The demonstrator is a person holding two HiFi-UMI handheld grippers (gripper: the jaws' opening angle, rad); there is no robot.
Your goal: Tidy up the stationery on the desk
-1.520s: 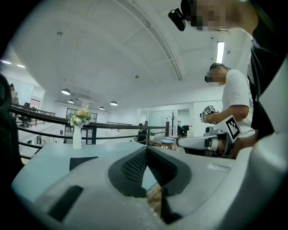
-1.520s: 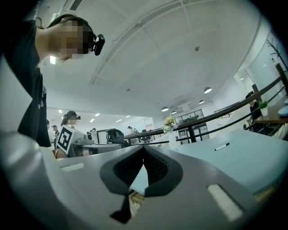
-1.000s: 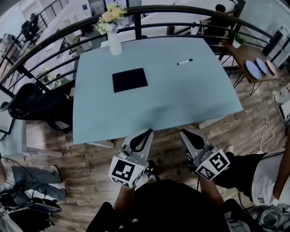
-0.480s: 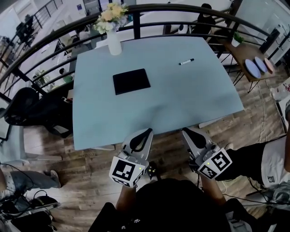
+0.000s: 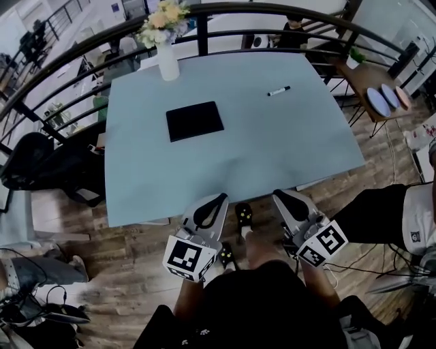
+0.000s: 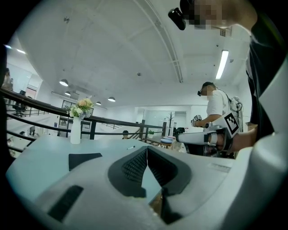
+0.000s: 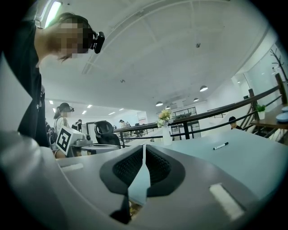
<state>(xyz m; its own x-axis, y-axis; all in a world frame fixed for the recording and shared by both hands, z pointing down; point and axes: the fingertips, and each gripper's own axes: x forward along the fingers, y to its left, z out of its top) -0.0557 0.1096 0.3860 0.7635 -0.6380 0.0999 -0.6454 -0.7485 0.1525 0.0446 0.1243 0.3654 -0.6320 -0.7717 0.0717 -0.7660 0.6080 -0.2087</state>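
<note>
A black notebook [image 5: 195,120] lies flat on the pale blue desk [image 5: 272,146], left of middle. A marker pen [image 5: 278,91] with a black cap lies near the far right. The notebook [image 6: 84,159] and the pen [image 6: 130,147] also show in the left gripper view, and the pen [image 7: 220,145] in the right gripper view. My left gripper [image 5: 223,197] hangs just short of the desk's near edge, jaws shut, empty. My right gripper [image 5: 276,195] is beside it, also shut and empty. Both are well short of the notebook and pen.
A white vase of flowers [image 5: 165,41] stands at the desk's far left corner. A curved black railing [image 5: 225,9] runs behind the desk. A black office chair [image 5: 41,163] stands to the left. A small wooden table with plates [image 5: 381,92] stands at right.
The view has shifted slightly and the person's foot has stepped forward under the desk edge. Both grippers stay shut, held close to the body.
</note>
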